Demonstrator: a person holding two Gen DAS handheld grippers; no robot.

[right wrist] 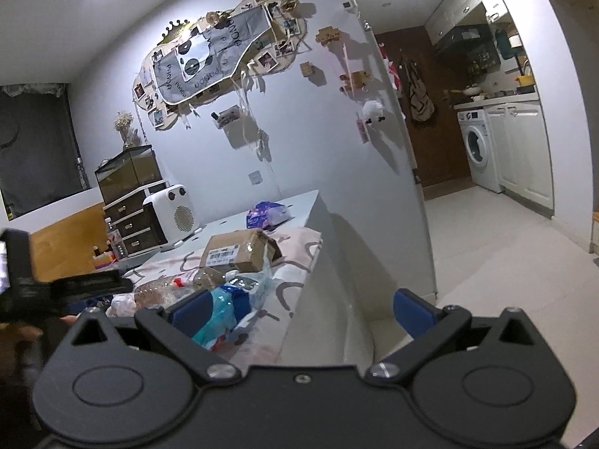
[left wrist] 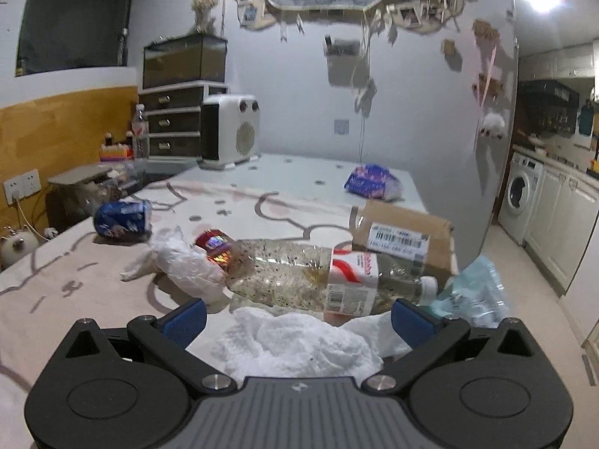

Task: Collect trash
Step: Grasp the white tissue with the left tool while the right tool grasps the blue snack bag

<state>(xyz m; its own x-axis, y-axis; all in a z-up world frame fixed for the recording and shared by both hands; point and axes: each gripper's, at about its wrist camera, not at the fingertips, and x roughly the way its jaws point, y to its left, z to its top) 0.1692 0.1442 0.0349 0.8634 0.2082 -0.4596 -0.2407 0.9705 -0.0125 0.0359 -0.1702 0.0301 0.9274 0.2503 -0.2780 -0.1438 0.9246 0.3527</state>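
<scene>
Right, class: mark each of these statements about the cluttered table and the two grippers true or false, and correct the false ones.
1. The plastic bottle stands upright. False: it lies on its side.
2. The left gripper is open, with white tissue between its fingers. True.
3. The cardboard box carries a barcode label. True.
4. The crushed blue can sits on top of the box. False: it lies on the table, apart from the box.
5. The right gripper is shut on a wrapper. False: it is open, holding nothing.
</scene>
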